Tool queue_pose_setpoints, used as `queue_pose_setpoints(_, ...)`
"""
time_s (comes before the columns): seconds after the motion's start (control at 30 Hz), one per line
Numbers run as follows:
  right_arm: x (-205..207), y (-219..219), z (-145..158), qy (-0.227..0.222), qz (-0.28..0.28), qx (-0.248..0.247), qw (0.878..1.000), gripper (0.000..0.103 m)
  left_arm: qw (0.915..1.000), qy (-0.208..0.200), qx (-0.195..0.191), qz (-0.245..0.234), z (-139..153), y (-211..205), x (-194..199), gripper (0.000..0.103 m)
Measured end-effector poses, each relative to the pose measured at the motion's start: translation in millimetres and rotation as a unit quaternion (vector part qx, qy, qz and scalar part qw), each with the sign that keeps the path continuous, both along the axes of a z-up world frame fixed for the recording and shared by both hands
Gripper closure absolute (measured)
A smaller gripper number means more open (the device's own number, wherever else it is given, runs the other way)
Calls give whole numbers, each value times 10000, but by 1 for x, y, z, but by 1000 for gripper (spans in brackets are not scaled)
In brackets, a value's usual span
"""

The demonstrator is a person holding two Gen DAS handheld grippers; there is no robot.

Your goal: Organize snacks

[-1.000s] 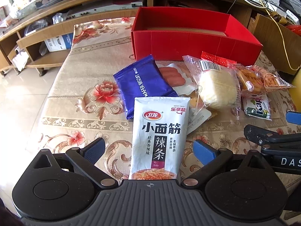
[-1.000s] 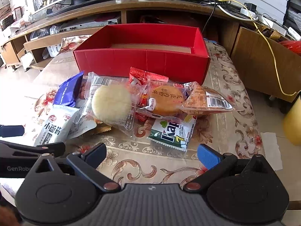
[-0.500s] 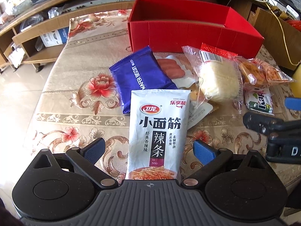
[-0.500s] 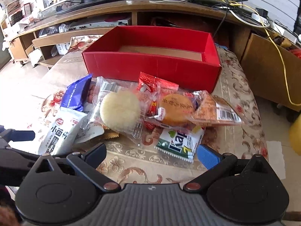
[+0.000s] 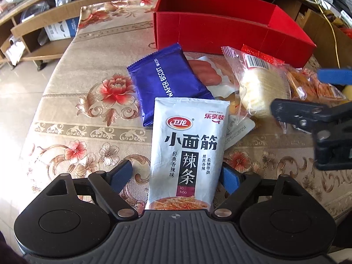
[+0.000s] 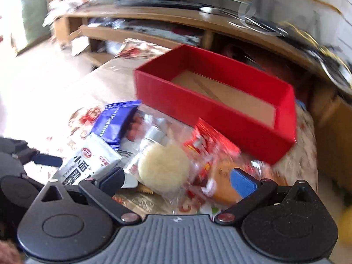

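Left gripper (image 5: 176,175) held low and level over the floral tablecloth (image 5: 88,114), pointing toward the red box (image 5: 231,35) at the far side. Right gripper (image 6: 177,179) tilted, its view blurred, reaching in over the snack pile from the right.

White latiao packet (image 5: 187,151) printed with "小面筋", "辣条", "la tiao" and a red "卫龙" logo. Blue packet (image 5: 167,83) behind it marked "WAFER BISCUIT". Clear-wrapped pale round cake (image 5: 261,92) bearing a barcode. Other wrappers too blurred or hidden to read.

Left jaws spread wide, blue pads on either side of the white packet's lower end; contact with it impossible to tell. Right jaws also wide apart, straddling the round cake (image 6: 164,171) and an orange pastry (image 6: 222,184), gripping nothing. All snacks lying on the cloth just in front of the red box (image 6: 211,114).
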State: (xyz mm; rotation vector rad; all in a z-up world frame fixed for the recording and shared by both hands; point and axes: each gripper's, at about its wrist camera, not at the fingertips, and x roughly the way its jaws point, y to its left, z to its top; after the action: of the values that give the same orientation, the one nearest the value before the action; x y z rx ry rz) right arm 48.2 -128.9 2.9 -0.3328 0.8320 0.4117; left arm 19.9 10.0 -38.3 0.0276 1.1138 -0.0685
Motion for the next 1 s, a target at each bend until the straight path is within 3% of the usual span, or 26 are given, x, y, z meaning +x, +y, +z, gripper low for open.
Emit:
queue_pose_setpoints(0.17, 21, 18, -10, 117, 794, -513, 9955, 7, 10000, 1, -19, -32, 0, 1, 2, 14)
queue_pose_setpoints(0.27, 29, 24, -15, 291, 1005, -493, 9933, 10, 10000, 4, -22, -37, -1, 2, 3, 12)
queue_pose_setpoints(0.43, 17, 26, -31, 655, 1084, -477, 9908, 32, 9999, 24, 82, -76, -5, -1, 8, 9)
queue_pose_setpoints(0.53, 11, 13, -32, 960, 782, -140, 9922, 48, 9997, 36, 175, -148, -6, -4, 8, 7)
queue_pose_setpoints(0.8, -16, -13, -28, 1314, 302, 344, 9903, 49, 9999, 55, 102, -92, -2, 3, 2, 17)
queue_pose_setpoints(1.0, -19, -14, -25, 1292, 231, 328, 9908, 49, 9998, 44, 115, -168, -2, 3, -2, 15)
